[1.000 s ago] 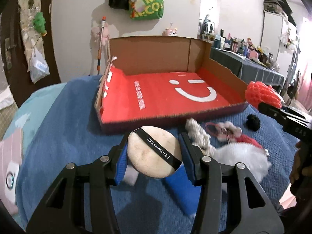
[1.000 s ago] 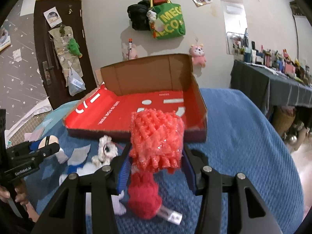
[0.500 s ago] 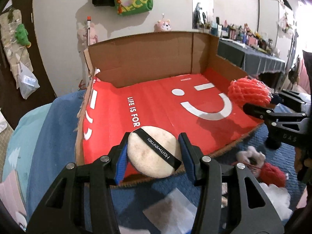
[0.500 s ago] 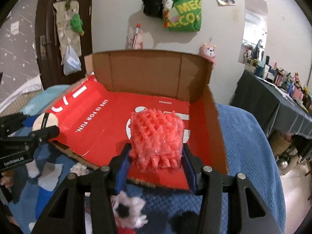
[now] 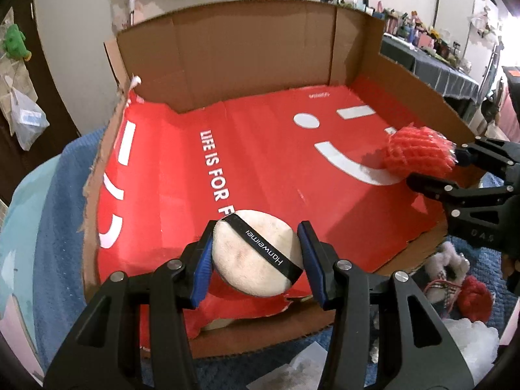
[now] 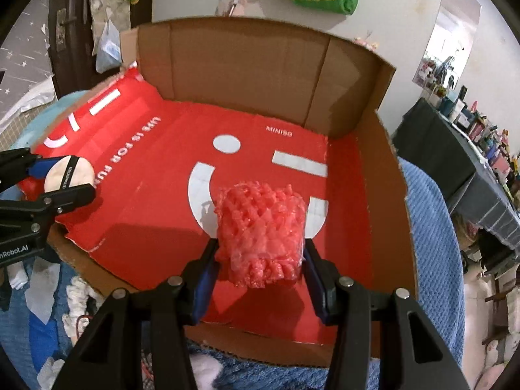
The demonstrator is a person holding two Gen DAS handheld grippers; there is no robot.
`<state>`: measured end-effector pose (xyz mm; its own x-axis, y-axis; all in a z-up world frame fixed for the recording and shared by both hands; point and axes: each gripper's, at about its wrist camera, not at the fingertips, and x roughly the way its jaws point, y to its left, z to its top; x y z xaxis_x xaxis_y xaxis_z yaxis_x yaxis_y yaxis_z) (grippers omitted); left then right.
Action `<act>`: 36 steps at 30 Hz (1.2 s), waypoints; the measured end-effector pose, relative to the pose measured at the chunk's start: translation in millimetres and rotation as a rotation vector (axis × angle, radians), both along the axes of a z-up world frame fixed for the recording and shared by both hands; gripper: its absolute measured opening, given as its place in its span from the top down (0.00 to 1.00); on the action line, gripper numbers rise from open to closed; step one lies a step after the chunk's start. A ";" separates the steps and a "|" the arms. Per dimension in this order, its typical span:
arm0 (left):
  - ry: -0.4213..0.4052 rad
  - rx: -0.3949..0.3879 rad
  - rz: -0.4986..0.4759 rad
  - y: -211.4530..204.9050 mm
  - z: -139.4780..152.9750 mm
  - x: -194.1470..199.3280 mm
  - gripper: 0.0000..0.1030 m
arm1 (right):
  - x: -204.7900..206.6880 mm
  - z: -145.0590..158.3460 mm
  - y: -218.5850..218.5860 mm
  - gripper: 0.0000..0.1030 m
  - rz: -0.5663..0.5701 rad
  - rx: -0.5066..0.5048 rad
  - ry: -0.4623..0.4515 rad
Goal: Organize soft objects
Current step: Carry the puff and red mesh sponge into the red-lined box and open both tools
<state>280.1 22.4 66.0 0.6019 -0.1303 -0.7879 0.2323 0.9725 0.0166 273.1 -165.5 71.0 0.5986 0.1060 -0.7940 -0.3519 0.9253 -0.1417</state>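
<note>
My left gripper (image 5: 256,256) is shut on a round cream powder puff (image 5: 252,260) with a black strap, held over the front left of the box. A shallow cardboard box (image 5: 247,42) with a red printed floor lies open on the blue blanket. My right gripper (image 6: 260,260) is shut on a wad of red foam netting (image 6: 261,227), hanging over the box floor near its right side. In the left wrist view the right gripper (image 5: 432,165) and the netting (image 5: 416,156) show at the right; in the right wrist view the left gripper (image 6: 61,178) and puff (image 6: 70,177) show at the left.
Loose soft items lie on the blue blanket (image 6: 432,260) in front of the box: a red pom-pom (image 5: 476,297), white fluff (image 5: 474,341), white scraps (image 6: 40,289). A dark-draped table (image 6: 461,175) crowded with small things stands at right. A door (image 6: 74,32) is at left.
Both grippers have moved forward from above the blanket to over the box floor and tilted down, each still holding its item. The box now fills both views.
</note>
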 end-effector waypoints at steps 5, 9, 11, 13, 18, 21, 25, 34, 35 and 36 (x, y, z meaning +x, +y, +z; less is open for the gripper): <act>0.039 0.013 -0.007 0.8 -7.8 7.4 0.55 | 5.6 -3.1 -0.6 0.50 -0.005 -0.022 0.030; 0.070 0.009 -0.010 2.7 -14.0 13.2 0.55 | 12.0 -5.0 -4.9 0.50 -0.009 -0.016 0.062; 0.075 0.002 -0.012 3.3 -14.5 15.3 0.55 | 14.9 -5.5 -6.6 0.50 -0.013 -0.015 0.071; 0.078 0.001 -0.015 2.9 -14.6 16.6 0.55 | 16.3 -5.1 -7.8 0.50 -0.008 -0.003 0.081; 0.076 0.010 -0.024 3.5 -14.8 15.8 0.53 | 20.3 -6.5 -7.1 0.50 -0.006 0.004 0.092; 0.076 0.013 -0.033 3.1 -14.6 17.0 0.53 | 20.3 -7.1 -6.8 0.50 -0.004 0.008 0.094; 0.079 0.015 -0.044 3.1 -14.3 18.0 0.52 | 22.0 -8.2 -6.8 0.50 0.000 0.013 0.102; 0.083 0.013 -0.051 3.7 -14.1 19.6 0.51 | 23.6 -11.2 -6.1 0.48 0.003 0.010 0.111; 0.084 0.012 -0.052 3.9 -14.3 19.4 0.51 | 23.5 -11.1 -6.0 0.48 0.003 0.010 0.112; 0.085 0.011 -0.052 4.0 -14.3 19.5 0.50 | 23.8 -11.0 -6.2 0.48 0.003 0.011 0.112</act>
